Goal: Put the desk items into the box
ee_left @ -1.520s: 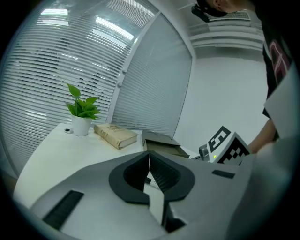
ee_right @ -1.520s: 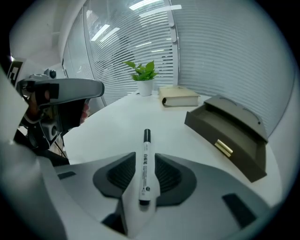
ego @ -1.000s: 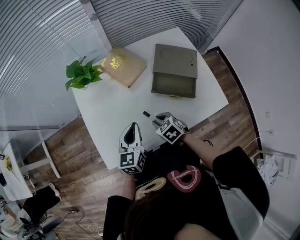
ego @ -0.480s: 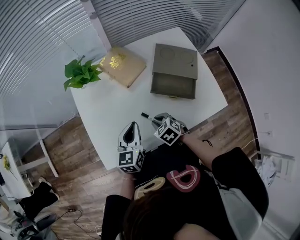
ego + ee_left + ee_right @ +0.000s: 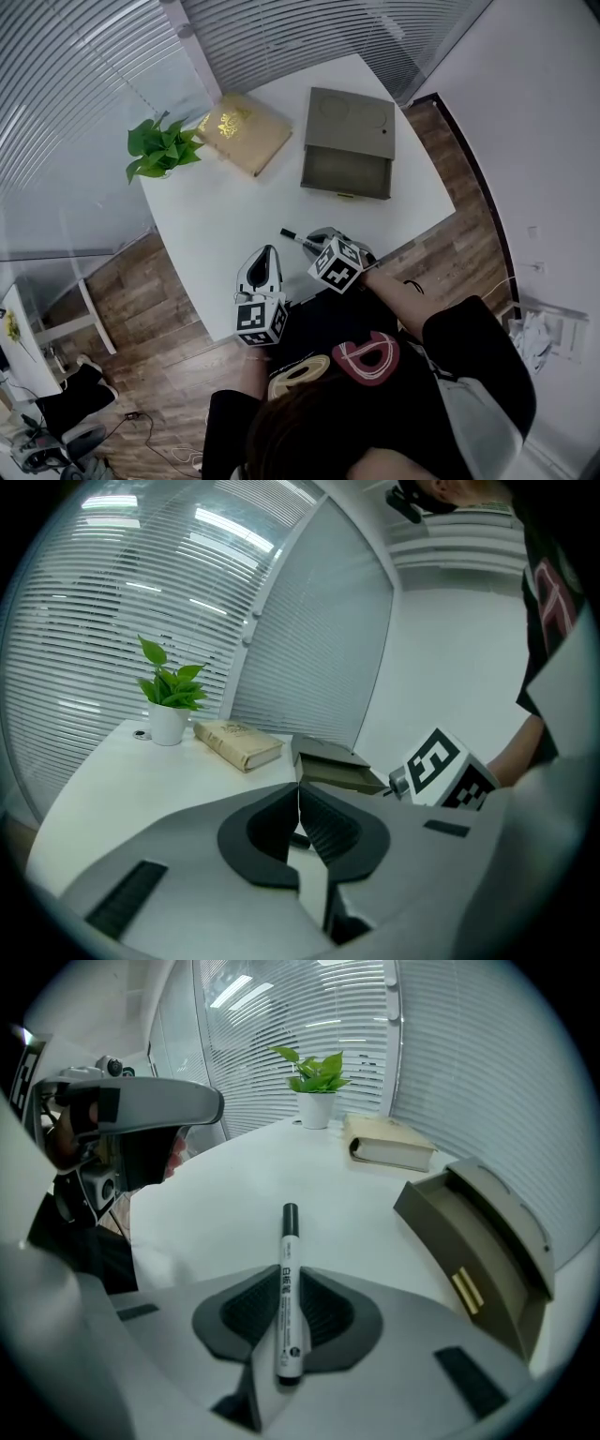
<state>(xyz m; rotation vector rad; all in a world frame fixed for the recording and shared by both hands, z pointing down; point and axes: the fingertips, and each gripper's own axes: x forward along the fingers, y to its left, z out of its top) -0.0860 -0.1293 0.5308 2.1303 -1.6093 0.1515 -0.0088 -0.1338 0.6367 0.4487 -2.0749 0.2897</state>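
White table (image 5: 225, 234) in a corner of slatted blinds (image 5: 84, 75), wood floor (image 5: 150, 291) below. At the near edge, a marker (image 5: 289, 1232): white barrel, black cap pointing away toward the table's middle, lying lengthwise between the pads of the right gripper (image 5: 287, 1283), jaws closing and already touching the barrel on both sides, roughly mid-length. Probably light and stiff, nothing to crush; smooth round plastic, so liable to slip or swivel if pinched near one end. Best held as here, across the middle of the barrel, clear of the cap. Beside it to the left, the left gripper (image 5: 299, 803), jaws drawn together with nothing between them, hovering at the table's edge. Farther out, well apart from the marker, the olive box (image 5: 347, 145), open on its near side; further left a tan book (image 5: 246, 131), then a small potted plant (image 5: 159, 150) at the far left corner. Hard to tell whether the marker rests on the table or is raised off it. Print on the barrel too small to read. Inside of the box in shadow from the head view and cut off by the frame in the right gripper view, so contents unknown.
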